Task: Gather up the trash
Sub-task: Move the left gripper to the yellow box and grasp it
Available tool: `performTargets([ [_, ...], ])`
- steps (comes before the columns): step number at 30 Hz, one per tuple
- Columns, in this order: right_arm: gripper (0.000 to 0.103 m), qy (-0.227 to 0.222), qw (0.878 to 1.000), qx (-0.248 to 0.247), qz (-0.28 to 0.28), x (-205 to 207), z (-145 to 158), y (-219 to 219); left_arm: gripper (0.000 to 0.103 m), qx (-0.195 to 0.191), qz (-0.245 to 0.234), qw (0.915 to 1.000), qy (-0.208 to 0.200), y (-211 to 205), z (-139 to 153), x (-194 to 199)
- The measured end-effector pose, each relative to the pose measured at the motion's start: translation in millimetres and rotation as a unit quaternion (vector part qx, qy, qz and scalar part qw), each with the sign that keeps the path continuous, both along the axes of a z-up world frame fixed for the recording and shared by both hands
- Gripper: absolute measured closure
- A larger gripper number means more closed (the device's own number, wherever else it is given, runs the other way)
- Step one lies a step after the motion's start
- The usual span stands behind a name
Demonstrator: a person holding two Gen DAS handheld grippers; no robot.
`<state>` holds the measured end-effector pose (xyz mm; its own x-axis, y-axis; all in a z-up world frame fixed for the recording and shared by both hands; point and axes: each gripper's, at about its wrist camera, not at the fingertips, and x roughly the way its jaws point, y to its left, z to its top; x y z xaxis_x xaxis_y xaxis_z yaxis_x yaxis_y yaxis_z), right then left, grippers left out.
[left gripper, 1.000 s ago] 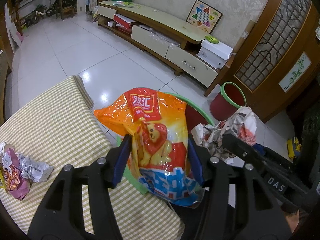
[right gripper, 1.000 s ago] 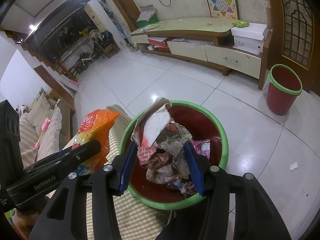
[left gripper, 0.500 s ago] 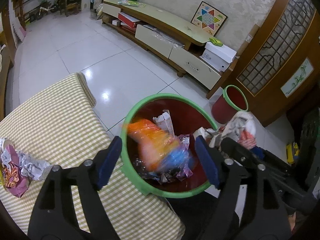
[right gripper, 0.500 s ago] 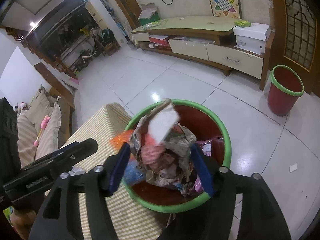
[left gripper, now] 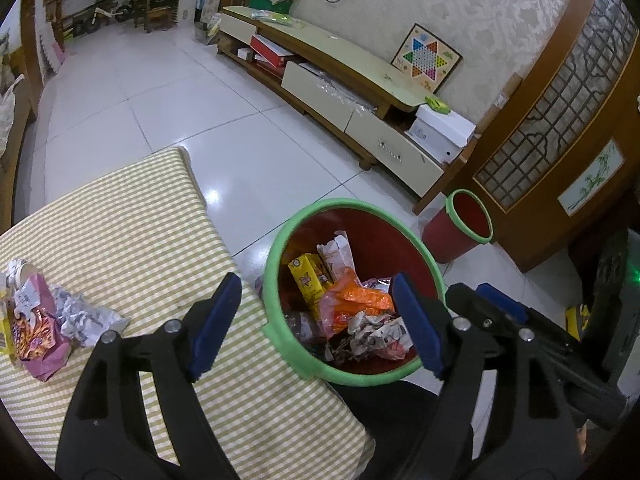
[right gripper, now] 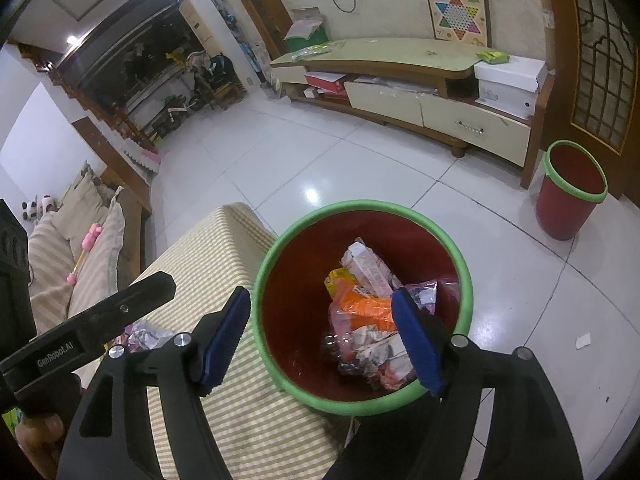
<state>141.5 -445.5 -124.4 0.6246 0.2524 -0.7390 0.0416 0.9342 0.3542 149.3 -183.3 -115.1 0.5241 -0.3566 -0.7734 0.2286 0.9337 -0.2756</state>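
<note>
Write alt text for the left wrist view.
The open, empty left gripper hangs over a green-rimmed red bin holding an orange wrapper, a yellow carton and crumpled paper. More wrappers lie left on the checked cloth.

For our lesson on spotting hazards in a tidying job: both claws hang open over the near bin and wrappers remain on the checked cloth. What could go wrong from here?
1. The near bin overlaps the checked cloth's edge; a sweeping left claw might knock it.
2. The crumpled wrappers look light and loose; pieces could slip out in transit.
3. The right claw hangs close by; the two may collide.
</note>
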Motion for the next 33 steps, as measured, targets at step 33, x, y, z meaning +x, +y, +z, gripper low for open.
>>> performTargets([
  [33, 0.025, 0.065, 0.979, -0.025, 0.191, -33, -17, 221, 0.023, 0.199, 0.088, 0.9727, 0.082, 313, -97, -19],
])
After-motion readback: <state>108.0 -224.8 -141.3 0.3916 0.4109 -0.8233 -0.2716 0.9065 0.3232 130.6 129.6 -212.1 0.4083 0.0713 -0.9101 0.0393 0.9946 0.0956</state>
